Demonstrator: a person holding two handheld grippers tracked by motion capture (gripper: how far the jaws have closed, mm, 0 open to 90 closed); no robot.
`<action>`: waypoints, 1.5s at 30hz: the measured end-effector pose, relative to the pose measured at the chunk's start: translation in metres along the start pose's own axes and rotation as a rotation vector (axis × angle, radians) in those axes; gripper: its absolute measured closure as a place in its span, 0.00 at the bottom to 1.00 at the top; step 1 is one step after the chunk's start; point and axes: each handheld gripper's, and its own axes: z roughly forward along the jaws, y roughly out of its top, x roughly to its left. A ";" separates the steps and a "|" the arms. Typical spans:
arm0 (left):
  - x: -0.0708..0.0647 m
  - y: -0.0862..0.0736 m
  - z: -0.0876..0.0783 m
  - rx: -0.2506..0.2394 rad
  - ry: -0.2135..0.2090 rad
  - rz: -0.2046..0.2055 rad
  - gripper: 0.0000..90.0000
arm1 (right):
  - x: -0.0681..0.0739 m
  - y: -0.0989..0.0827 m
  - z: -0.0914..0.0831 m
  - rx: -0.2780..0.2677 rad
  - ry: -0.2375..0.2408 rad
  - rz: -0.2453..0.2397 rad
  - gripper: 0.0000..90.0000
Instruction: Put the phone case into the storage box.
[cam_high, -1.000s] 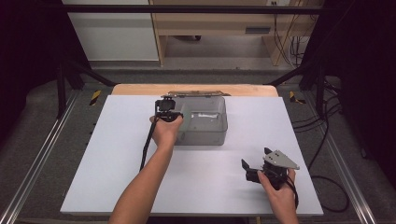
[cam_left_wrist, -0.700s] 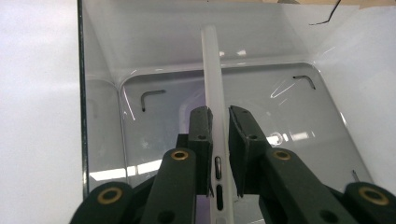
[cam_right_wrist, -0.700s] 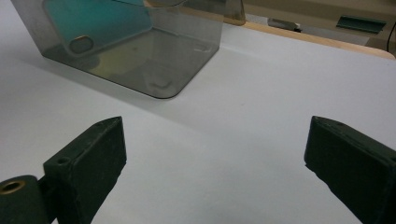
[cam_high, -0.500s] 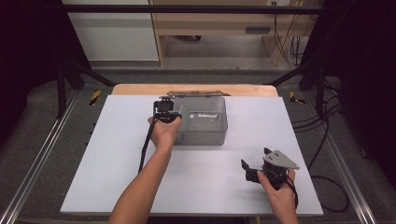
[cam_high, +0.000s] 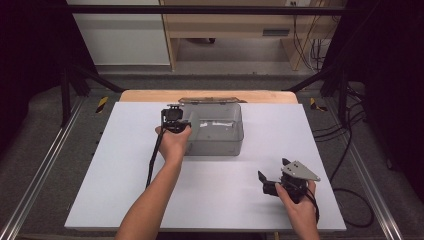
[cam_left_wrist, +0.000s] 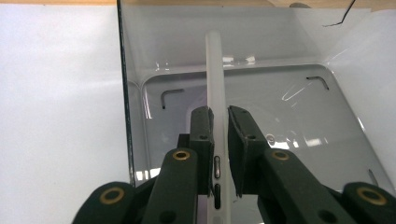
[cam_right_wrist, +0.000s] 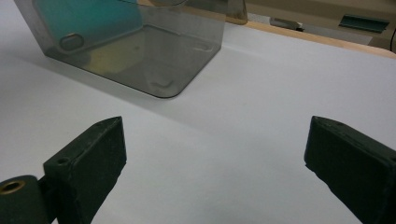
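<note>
A clear grey plastic box (cam_high: 222, 137) stands at the middle back of the white table (cam_high: 125, 190). My left gripper (cam_high: 176, 124) hangs over the box's left end, pointing down into it. Its pads are shut on a thin phone (cam_left_wrist: 215, 70) held edge-on, with side buttons between the jaws of the left gripper (cam_left_wrist: 219, 119). Below lies the box floor (cam_left_wrist: 280, 121). In the right gripper view the phone (cam_right_wrist: 88, 18) shows teal through the box wall (cam_right_wrist: 154, 51). My right gripper (cam_high: 272, 169) rests low at the table's front right. This right gripper (cam_right_wrist: 215, 128) is wide open, with only bare table between its pads.
The box's lid (cam_high: 207, 100) lies behind it along the wooden back edge. The left gripper's cable (cam_high: 152, 160) trails down the table's left half. More cables (cam_high: 350, 150) hang off the right side. Black frame struts (cam_high: 75, 82) stand at the back corners.
</note>
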 end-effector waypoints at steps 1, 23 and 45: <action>0.000 0.000 0.000 0.000 0.001 0.003 0.89 | 0.000 0.000 0.000 0.001 0.001 0.002 0.07; -0.004 -0.001 -0.001 -0.010 0.041 0.058 0.89 | 0.000 -0.001 0.001 0.011 0.012 0.001 0.07; -0.005 -0.001 -0.004 -0.015 0.037 0.077 0.86 | 0.001 -0.001 0.002 0.020 0.020 0.001 0.06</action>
